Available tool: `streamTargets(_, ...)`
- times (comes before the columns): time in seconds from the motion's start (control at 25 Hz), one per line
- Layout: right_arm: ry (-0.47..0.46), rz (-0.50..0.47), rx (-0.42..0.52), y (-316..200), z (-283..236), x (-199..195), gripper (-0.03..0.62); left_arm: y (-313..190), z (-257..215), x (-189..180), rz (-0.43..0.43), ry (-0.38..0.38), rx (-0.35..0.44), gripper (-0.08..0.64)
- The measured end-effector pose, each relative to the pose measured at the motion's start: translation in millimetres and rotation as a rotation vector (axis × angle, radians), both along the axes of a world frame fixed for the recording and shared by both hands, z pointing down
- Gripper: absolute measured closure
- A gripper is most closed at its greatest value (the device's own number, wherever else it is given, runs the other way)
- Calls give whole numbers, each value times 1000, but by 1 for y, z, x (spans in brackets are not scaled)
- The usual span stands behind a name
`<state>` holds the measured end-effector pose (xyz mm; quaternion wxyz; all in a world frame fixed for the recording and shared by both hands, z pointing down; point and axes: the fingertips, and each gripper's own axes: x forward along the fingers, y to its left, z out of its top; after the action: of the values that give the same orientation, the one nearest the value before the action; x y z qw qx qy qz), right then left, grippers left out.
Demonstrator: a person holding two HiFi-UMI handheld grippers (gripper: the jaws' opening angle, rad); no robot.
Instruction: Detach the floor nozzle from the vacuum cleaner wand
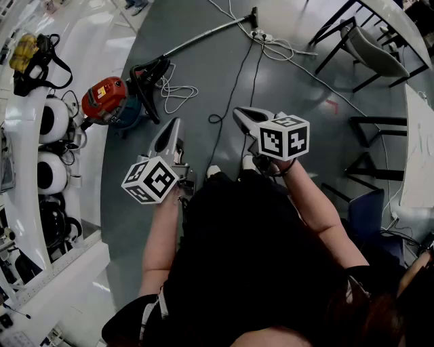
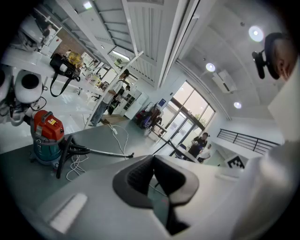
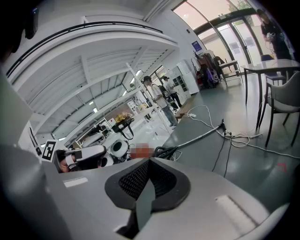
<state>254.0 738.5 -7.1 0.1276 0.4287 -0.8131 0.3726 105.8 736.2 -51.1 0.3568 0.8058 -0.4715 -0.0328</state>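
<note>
**Both grippers shut and empty, well apart from the floor nozzle**

The pads of the left gripper lie pressed together with nothing between them. The right gripper shows the same, its jaws fully closed on no object. Both hang in the air just in front of the person and tilt somewhat down toward the grey floor. Neither touches anything.

Farther out, on the left of the scene, stands the red vacuum cleaner. Its black hose bends round to the wand, which lies along the floor and runs off to the far right. The floor nozzle sits at the wand's far end, just beside a white power strip and its loose cables. A black cable crosses the floor between the person and the wand.

The wand appears to be a stiff, smooth metal tube. It is probably light to lift but apt to slip or roll between hard pads. The nozzle looks like a small, rigid plastic part, and its joint is too small to make out here. It is likely a friction fit or a catch, so it would call for a twist and a straight pull.

A sound hold would put one gripper across the wand just short of the joint and the other on the nozzle's neck. Both sets of jaws would first have to open
</note>
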Motion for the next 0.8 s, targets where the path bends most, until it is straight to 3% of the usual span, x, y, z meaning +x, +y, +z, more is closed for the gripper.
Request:
streamTargets(0.32, -3, 14, -27, -3, 8, -4, 595, -4, 5, -8, 3, 0, -10, 551)
streamTargets(0.52, -67, 64, -63, -6, 14, -9, 595, -5, 7, -19, 9, 25, -12, 551)
streamTargets(0.8, -10, 88, -79, -10, 24, -17, 594, -3, 15, -39, 56, 36, -28, 551)
